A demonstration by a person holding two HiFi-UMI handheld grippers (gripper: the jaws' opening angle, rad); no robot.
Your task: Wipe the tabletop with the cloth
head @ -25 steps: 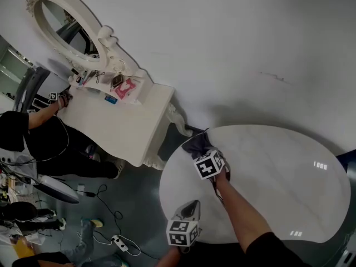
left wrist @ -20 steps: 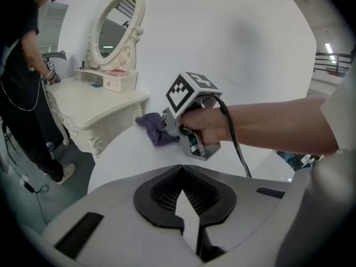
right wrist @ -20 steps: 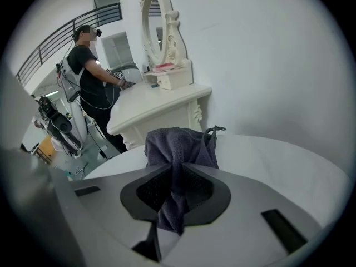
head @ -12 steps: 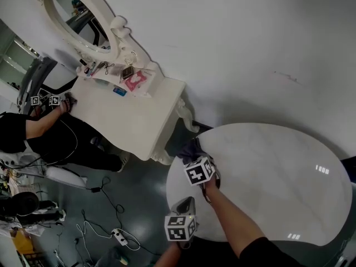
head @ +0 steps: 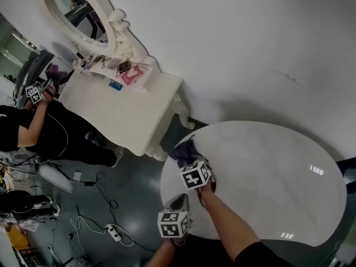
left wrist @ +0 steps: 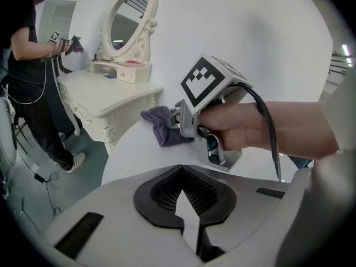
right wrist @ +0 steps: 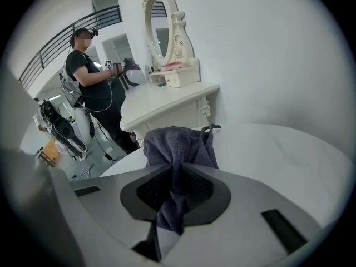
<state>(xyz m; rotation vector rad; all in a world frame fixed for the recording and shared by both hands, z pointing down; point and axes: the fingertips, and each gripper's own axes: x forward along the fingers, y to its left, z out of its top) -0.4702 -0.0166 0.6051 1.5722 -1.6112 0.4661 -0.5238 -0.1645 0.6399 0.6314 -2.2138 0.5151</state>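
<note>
A purple-grey cloth (head: 182,149) lies bunched at the far left rim of the round white marble table (head: 267,171). My right gripper (head: 191,161) is shut on it. In the right gripper view the cloth (right wrist: 179,144) hangs pinched between the jaws of the right gripper (right wrist: 174,192) and spreads onto the tabletop (right wrist: 278,149). My left gripper (head: 179,203) hovers at the table's near left edge, shut on nothing. In the left gripper view its jaws (left wrist: 183,199) point at the right gripper (left wrist: 214,121), a hand around it, with the cloth (left wrist: 164,124) beyond.
A white dressing table (head: 125,113) with an oval mirror (head: 75,7) stands just left of the round table. Another person in black (head: 33,129) stands farther left. Cables and a power strip (head: 108,232) lie on the floor. A white wall lies behind.
My right gripper has dragged the cloth a little toward the table's left rim. The left gripper has stayed near the table's front edge.
</note>
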